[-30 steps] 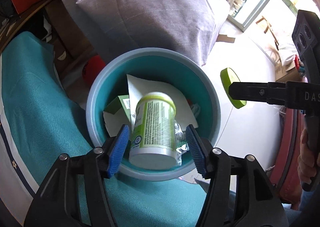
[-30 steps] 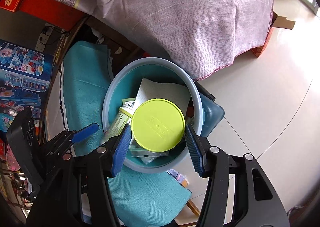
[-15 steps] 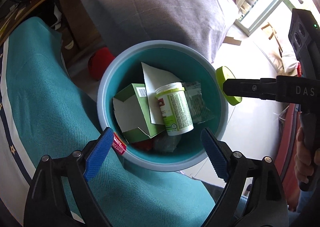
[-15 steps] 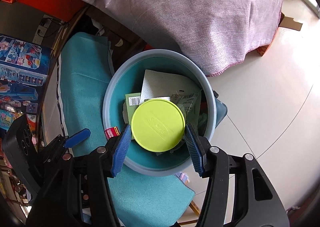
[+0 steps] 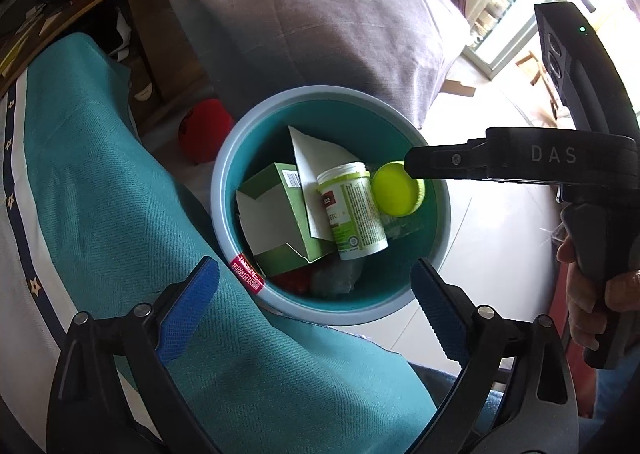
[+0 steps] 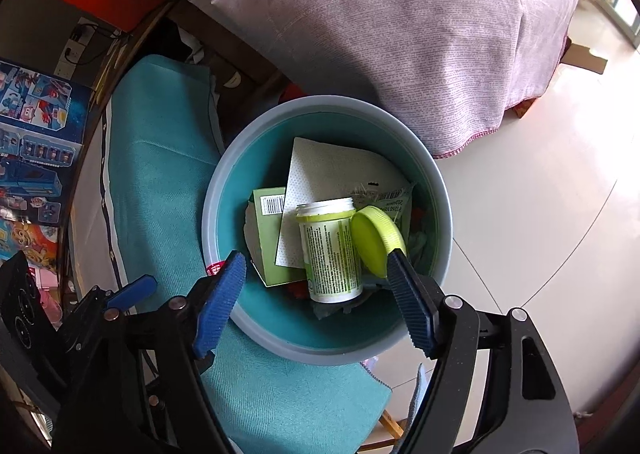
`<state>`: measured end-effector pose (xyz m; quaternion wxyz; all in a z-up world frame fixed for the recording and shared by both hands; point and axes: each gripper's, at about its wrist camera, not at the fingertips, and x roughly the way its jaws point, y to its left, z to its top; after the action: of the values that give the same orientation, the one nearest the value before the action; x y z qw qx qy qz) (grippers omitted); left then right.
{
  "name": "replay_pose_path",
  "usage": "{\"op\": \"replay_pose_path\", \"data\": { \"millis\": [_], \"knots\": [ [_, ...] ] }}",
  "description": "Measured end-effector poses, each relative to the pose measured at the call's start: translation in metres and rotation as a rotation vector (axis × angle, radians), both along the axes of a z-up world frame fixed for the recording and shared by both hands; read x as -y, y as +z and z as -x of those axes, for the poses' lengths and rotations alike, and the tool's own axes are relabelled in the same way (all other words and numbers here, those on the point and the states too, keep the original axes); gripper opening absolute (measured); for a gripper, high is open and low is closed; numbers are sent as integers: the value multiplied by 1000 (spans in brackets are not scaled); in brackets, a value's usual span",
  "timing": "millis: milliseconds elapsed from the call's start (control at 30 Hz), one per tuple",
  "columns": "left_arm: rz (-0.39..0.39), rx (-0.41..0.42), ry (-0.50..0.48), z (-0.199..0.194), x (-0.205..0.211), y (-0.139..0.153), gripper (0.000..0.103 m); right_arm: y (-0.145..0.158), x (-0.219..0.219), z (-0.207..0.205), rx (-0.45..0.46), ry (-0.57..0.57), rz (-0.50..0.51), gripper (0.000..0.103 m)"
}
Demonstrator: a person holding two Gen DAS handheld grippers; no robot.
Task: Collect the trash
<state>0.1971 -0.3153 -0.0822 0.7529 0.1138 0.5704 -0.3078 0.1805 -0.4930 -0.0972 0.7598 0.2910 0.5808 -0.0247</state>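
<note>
Hovering above a round teal bin (image 5: 224, 209), the left gripper (image 5: 316, 304) fills the near edge of its own view with both blue pads spread wide and nothing between them; the right gripper (image 6: 314, 294) is likewise released, its pads parted over the bin's near rim, and the yellow-green lid (image 6: 374, 240) rests tilted inside the bin, its lower edge just beside or touching the right-hand pad (contact cannot be told for sure). Just beyond the pads, the bin holds a heap of trash; a white bottle (image 6: 330, 254) with a green printed label lies on its side at the centre, open mouth pointing away, with the lid leaning against its right side. Left of the bottle lies a torn green carton (image 5: 276, 221) with a barcode; a white paper sheet (image 6: 320, 177) stands behind both, and a crinkled clear wrapper (image 6: 384, 193) sits at the far right. A small red label (image 5: 248, 277) shows at the bin's near-left rim. In the left view the right gripper's black body reaches in from the right, held by a hand (image 5: 592, 294). The bin stands against a teal cloth (image 5: 100, 193) on the left; a pale tiled floor (image 6: 540, 193) lies to the right. Farther off, a mauve cloth (image 6: 380, 25) drapes over something large; toy boxes (image 6: 28, 157) line the far left.
</note>
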Motion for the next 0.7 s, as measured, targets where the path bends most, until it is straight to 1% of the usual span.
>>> {"op": "replay_pose_path", "data": {
  "millis": [167,433,600,700],
  "knots": [
    [10,0,10,4,-8,4,96,4,-6,4,-6,0,2,76],
    [19,10,20,16,-22,13,97,19,-11,21,7,-22,6,83],
    [33,30,32,28,-34,23,97,35,-20,36,43,-7,19,86],
    [20,33,27,35,-39,28,99,48,-27,45,76,15,51,88]
  ]
}}
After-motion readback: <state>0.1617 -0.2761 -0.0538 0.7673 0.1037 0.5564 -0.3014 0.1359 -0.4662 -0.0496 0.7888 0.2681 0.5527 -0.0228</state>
